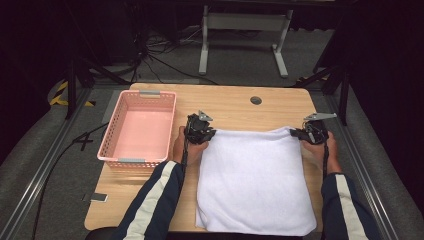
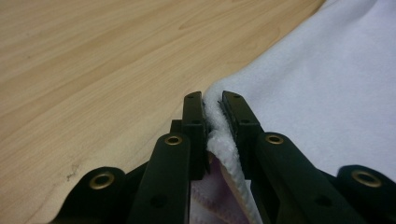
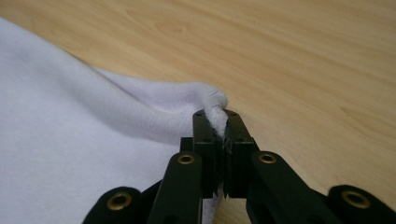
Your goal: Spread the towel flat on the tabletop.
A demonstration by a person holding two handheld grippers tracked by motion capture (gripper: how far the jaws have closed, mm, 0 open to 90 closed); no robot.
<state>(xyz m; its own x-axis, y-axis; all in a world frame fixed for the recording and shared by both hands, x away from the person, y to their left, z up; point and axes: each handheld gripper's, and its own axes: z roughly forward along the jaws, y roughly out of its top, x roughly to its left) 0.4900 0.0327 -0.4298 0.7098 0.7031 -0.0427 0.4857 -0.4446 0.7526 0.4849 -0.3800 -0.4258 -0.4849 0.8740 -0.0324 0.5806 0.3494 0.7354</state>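
Pinching white towel (image 1: pixel 255 180) far corners: left hand-held gripper (image 1: pixel 202 131), right hand-held gripper (image 1: pixel 306 133), forearms extended.

This looks like a lab or recording studio set up for filming handwork. A small wooden tabletop (image 1: pixel 235 102) with a cable grommet (image 1: pixel 256 100) stands on grey carpet (image 1: pixel 50 150), ringed by dark curtains (image 1: pixel 385 60) and black stands (image 1: pixel 72 82). Cables (image 1: pixel 165 55) trail loose across the floor, and yellow-black hazard tape (image 1: pixel 60 95) marks a spot at the left. Metal rails (image 1: pixel 35 180) run along both sides of the tabletop. A white frame (image 1: pixel 245 30) of another table stands behind.
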